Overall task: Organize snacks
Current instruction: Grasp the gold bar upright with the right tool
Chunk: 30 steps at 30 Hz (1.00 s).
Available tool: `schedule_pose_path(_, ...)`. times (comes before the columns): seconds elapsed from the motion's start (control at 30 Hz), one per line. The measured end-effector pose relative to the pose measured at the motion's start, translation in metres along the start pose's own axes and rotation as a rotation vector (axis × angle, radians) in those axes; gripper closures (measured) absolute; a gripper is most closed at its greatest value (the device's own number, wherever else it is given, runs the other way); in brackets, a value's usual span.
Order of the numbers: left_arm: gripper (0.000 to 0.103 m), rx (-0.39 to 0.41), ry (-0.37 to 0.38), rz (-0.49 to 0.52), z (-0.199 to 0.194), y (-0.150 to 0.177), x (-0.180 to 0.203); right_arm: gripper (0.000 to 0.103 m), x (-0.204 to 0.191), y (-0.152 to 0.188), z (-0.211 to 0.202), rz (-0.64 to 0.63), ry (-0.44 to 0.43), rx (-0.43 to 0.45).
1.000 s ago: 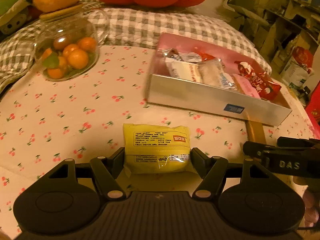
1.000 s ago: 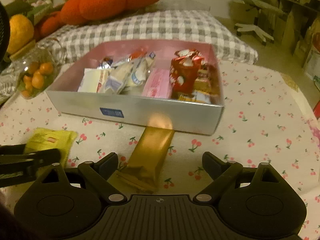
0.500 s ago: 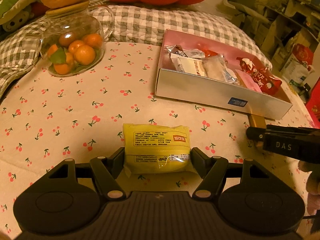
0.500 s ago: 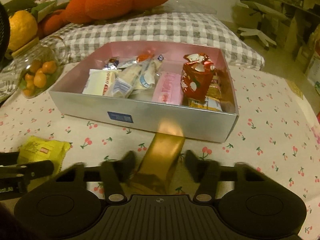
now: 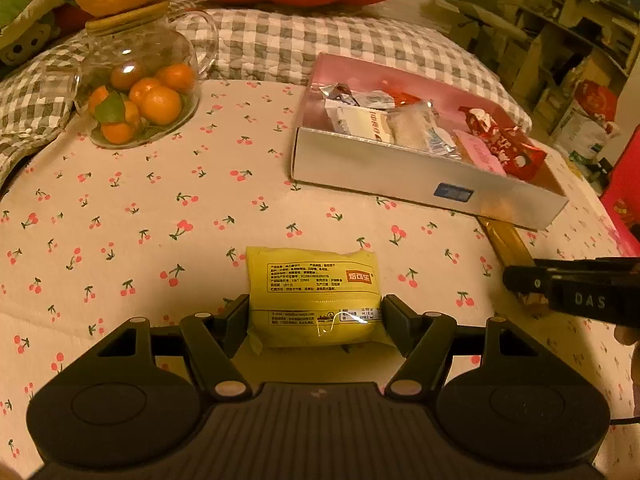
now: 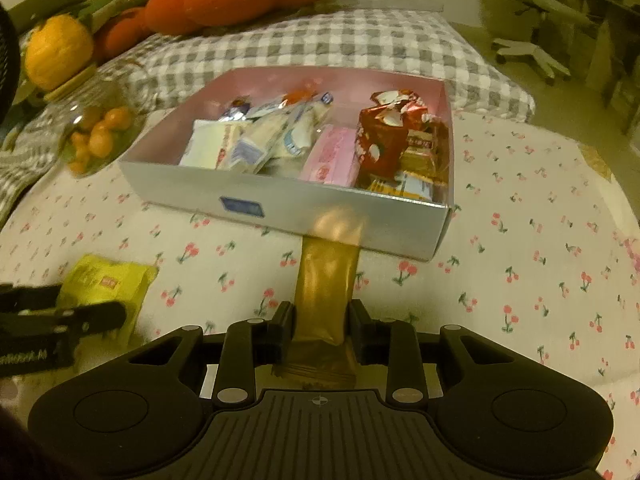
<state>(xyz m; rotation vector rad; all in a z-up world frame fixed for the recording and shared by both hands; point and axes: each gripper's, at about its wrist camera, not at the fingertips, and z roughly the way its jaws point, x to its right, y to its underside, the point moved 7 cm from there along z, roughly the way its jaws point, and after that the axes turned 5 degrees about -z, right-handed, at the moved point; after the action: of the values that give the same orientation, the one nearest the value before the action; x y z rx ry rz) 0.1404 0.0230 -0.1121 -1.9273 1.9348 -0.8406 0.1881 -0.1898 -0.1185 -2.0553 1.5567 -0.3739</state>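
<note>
Right hand-held gripper (image 6: 322,338) now clamped on the gold bar (image 6: 326,292), jaws spread wide a second ago and just closing. Left hand-held gripper (image 5: 316,320) pinching the yellow packet (image 5: 314,296) (flat, glossy), unchanged. Beyond, a silver box (image 6: 280,208) on the cherry-print surface (image 5: 120,220), packed with wrapped snacks (image 6: 280,140).
</note>
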Motion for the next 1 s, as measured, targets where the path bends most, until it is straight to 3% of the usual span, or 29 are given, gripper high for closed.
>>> schedule_pose_path(0.4,0.036,0.008,0.096,0.118,-0.011,0.018,0.006,0.074,-0.007,0.029,-0.025,-0.068,-0.093,0.027)
schedule_pose_path(0.5,0.031,0.024,0.103,0.142,-0.012,0.024,0.007,0.071,-0.006,0.032,-0.027,-0.07,-0.095,0.056)
schedule_pose_path(0.63,0.023,0.038,0.085,0.156,-0.012,0.028,0.009,0.049,-0.009,0.033,-0.027,-0.081,-0.096,0.076)
schedule_pose_path(0.67,0.021,0.04,0.079,0.16,-0.012,0.03,0.009,0.048,-0.01,0.033,-0.026,-0.085,-0.091,0.079)
schedule_pose_path(0.87,0.021,0.063,0.043,0.189,-0.012,0.037,0.014,0.048,-0.015,0.032,-0.022,-0.108,-0.044,0.086)
schedule_pose_path(1.0,0.029,0.059,0.04,0.17,-0.015,0.036,0.013,0.07,-0.016,0.03,-0.022,-0.12,-0.038,0.084)
